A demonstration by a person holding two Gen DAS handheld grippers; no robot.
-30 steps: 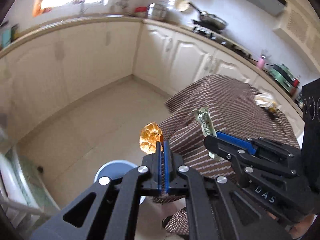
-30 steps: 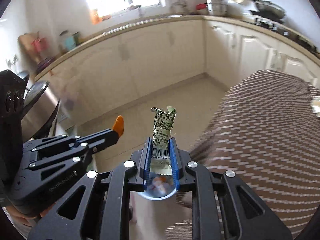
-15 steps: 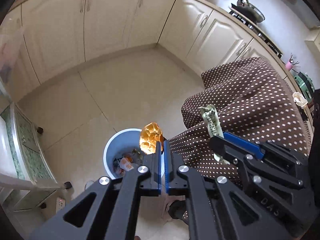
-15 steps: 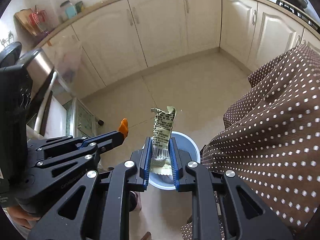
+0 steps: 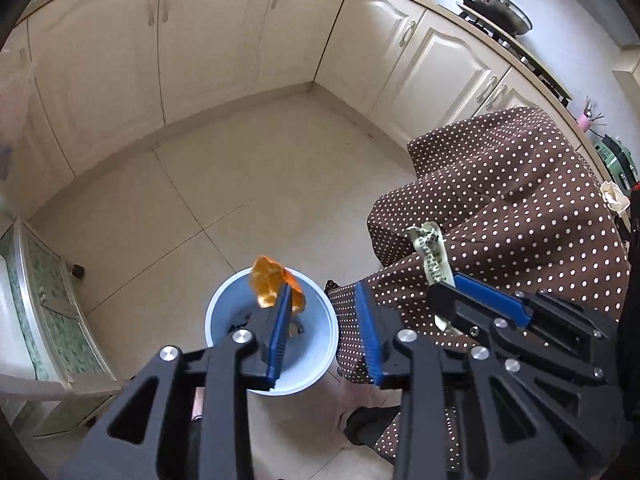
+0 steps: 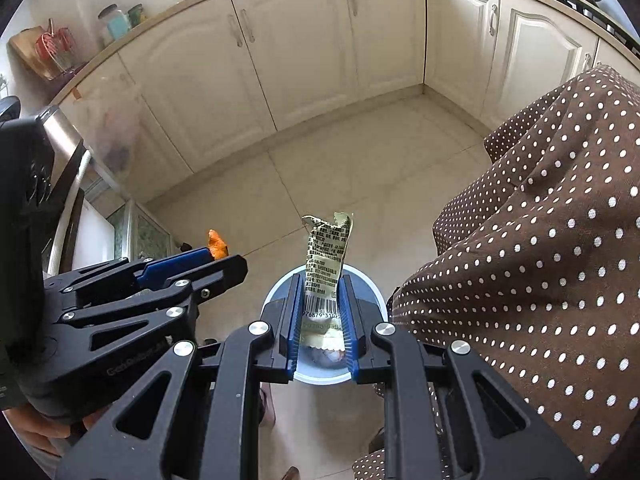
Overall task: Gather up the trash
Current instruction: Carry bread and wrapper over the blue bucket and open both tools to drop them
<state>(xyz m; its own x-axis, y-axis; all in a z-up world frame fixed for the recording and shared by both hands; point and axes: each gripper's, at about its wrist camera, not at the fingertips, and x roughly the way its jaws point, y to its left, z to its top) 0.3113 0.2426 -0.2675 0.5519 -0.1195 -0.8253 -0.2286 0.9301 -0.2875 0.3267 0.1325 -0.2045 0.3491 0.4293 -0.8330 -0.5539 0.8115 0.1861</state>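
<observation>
A: Left gripper (image 5: pixel 325 322)?
B: Jaws spread wide over the blue bin (image 5: pixel 272 332) on the floor. The orange wrapper (image 5: pixel 274 286) sits against the left pad only, at its tip, above the bin's mouth; whether it clings or falls, can't tell.
A: Right gripper (image 6: pixel 322 320)?
B: Closed on the printed wrapper (image 6: pixel 326 258), barcode end between the pads, the rest standing upright, also above the bin (image 6: pixel 324 376). Dotted tablecloth (image 6: pixel 540 260) just beside the bin.
</observation>
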